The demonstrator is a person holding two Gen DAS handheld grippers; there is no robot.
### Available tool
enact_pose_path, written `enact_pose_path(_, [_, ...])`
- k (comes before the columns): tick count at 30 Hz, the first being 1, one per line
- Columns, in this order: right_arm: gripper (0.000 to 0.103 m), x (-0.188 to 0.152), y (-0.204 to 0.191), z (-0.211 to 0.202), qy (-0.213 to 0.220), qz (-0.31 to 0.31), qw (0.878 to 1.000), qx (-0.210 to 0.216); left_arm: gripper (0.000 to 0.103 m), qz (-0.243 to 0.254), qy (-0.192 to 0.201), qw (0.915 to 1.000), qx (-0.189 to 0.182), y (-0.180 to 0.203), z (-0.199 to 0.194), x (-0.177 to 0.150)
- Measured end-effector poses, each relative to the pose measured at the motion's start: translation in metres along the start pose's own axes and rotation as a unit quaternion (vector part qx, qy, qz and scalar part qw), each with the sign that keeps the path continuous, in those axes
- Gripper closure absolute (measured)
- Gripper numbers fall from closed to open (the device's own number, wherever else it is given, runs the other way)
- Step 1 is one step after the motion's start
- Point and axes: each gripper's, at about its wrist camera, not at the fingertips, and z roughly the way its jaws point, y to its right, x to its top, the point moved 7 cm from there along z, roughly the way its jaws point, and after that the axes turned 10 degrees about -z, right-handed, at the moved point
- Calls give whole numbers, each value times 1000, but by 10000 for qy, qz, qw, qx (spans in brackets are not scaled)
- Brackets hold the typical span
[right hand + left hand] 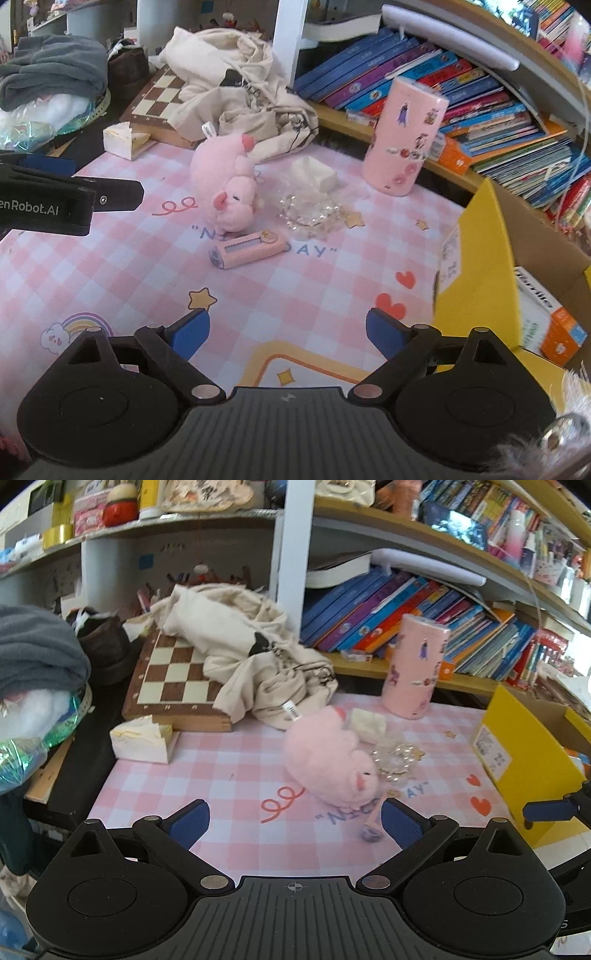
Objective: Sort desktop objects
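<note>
Two low wrist views over the checked mat [229, 760], shared pink plush [229, 184].

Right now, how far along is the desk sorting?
Done: a boxed item already sits in the yellow box. In hand: nothing; the left gripper and right gripper are open. Left: pink plush pig, pink eraser case, bead bracelet, pink canister.

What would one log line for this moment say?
left gripper: open, empty | right gripper: open, empty | pink plush pig, pink case: on mat | yellow box: right
</note>
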Motion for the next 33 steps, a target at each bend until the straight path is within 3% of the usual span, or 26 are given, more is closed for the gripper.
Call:
enact_pose_path(11, [11,15,-2,32,-173,154,9995,226,2,-168,-242,9995,70,-11,28,-2])
enact_pose_path(22, [11,33,-6,61,-78,171,9991,392,2,-606,-691,9958,3,-17,56,-7])
enact_pose_path(27, [14,38,-8,79,-98,213,9980,581,2,-597,-775,9952,-19,-16,58,-8])
enact_pose_path(33, [14,49,-14,94,85,-218,9960,864,2,-243,-781,9966,-109,-4,69,6])
